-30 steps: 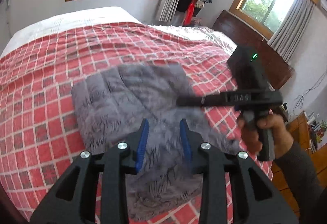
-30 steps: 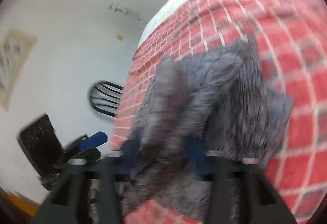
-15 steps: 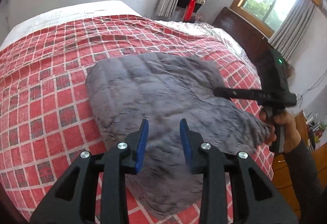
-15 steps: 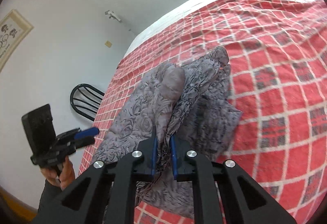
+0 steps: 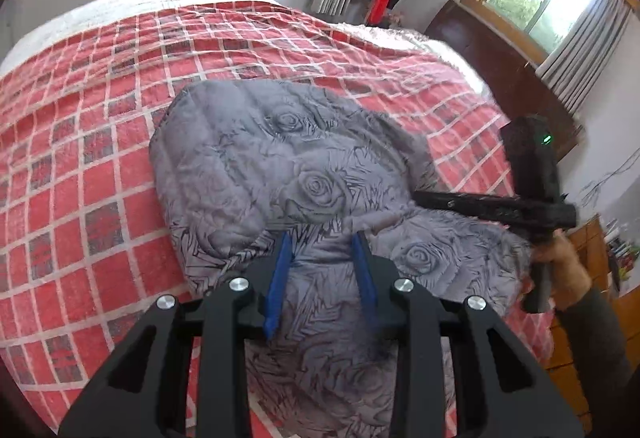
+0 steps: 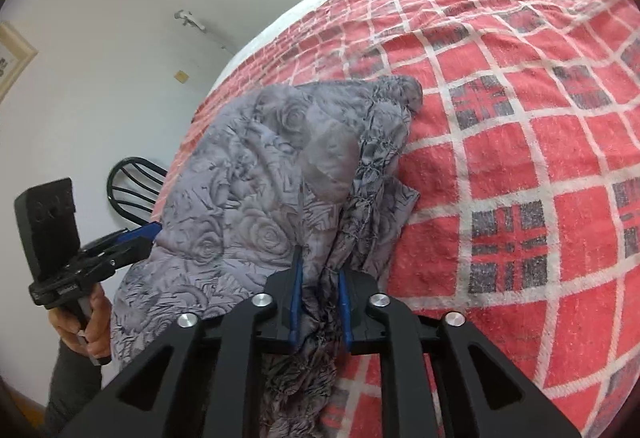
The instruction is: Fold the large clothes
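A grey rose-patterned garment [image 5: 280, 166] lies folded on the red checked bedspread [image 5: 80, 142]. It also shows in the right wrist view [image 6: 256, 206]. My left gripper [image 5: 322, 238] hovers just above the garment's near part, its blue pads apart and nothing between them. It also shows in the right wrist view [image 6: 132, 234], at the garment's left edge. My right gripper [image 6: 318, 266] is shut on a bunched fold of the garment at its right edge. It also shows in the left wrist view [image 5: 416, 196], held level over the cloth.
The bedspread [image 6: 520, 158] covers the bed widely on all sides of the garment. A dark wooden headboard [image 5: 500, 66] and a wooden drawer unit [image 5: 592, 278] stand to the right. A black chair [image 6: 132, 186] stands beside the bed.
My right gripper has carried the garment's edge down and across, and the cloth now lies flatter. My left gripper has come lower and closer to the cloth, still open.
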The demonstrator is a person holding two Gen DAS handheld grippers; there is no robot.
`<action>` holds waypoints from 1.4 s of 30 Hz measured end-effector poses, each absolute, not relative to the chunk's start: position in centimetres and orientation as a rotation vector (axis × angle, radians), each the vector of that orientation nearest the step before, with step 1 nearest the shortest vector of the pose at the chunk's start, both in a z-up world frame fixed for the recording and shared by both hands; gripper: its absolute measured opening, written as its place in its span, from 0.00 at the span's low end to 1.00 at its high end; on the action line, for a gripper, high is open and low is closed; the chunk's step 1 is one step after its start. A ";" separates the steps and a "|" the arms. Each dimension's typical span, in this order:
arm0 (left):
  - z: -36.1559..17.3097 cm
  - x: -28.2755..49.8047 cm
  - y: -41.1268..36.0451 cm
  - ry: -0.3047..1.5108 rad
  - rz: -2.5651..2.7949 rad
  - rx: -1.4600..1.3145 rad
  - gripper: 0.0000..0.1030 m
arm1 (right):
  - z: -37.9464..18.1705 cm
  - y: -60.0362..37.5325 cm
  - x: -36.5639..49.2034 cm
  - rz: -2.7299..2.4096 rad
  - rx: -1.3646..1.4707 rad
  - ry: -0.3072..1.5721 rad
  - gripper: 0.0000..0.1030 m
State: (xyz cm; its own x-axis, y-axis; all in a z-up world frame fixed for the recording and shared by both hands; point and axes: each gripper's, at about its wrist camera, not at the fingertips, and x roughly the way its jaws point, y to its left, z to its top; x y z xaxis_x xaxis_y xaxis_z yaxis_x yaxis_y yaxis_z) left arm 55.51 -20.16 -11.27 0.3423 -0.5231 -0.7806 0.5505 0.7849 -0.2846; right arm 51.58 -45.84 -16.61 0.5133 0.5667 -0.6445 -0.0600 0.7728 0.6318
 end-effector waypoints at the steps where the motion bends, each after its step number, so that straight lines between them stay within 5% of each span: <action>1: -11.0 55.4 -20.0 1.001 -0.697 0.032 0.33 | -15.6 -46.3 51.0 0.404 0.614 0.964 0.27; 3: -10.0 55.0 -19.4 0.986 -0.707 0.029 0.34 | -13.1 -47.0 49.2 0.430 0.645 0.930 0.55; 8: -7.7 53.9 -17.7 0.941 -0.699 0.008 0.34 | -9.1 -44.4 45.4 0.559 0.584 0.932 0.67; 9: -7.4 53.6 -17.5 0.947 -0.704 -0.004 0.34 | -9.1 -43.5 45.2 0.565 0.542 0.952 0.64; 10: -7.3 53.2 -17.4 0.956 -0.717 -0.018 0.34 | -9.4 -42.4 45.0 0.559 0.483 0.984 0.32; 11: -7.2 52.8 -17.3 0.963 -0.728 -0.026 0.34 | -9.7 -41.7 44.8 0.541 0.440 1.007 0.20; 14: -8.0 50.8 -17.3 0.974 -0.750 -0.010 0.35 | -10.8 -42.1 43.5 0.498 0.424 1.030 0.15; 26: -13.2 50.9 -18.3 1.044 -0.703 0.016 0.34 | -18.2 -41.6 43.5 0.426 0.414 1.061 0.15; 28: -11.3 51.1 -17.6 1.016 -0.716 -0.001 0.33 | -16.3 -42.3 43.2 0.463 0.412 1.073 0.23; 30: -9.1 51.3 -16.5 0.957 -0.727 -0.033 0.36 | -13.3 -44.0 42.6 0.440 0.449 1.008 0.58; 32: -7.6 51.9 -15.8 0.927 -0.736 -0.072 0.40 | -9.6 -44.9 42.4 0.393 0.433 0.883 0.69; 39: -10.2 55.8 -18.3 0.990 -0.664 -0.044 0.39 | -10.9 -38.4 46.4 0.380 0.162 0.920 0.43; 42: -12.2 57.1 -19.2 1.033 -0.652 -0.042 0.41 | -14.3 -38.0 47.0 0.372 0.145 0.983 0.44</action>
State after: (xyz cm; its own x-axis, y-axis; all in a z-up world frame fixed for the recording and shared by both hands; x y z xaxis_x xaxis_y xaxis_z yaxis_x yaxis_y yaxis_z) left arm 57.06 -19.20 -12.20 0.3421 -0.5206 -0.7823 0.4825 0.8117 -0.3291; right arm 47.04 -38.02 -14.30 0.4978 0.3708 -0.7841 -0.2409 0.9276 0.2857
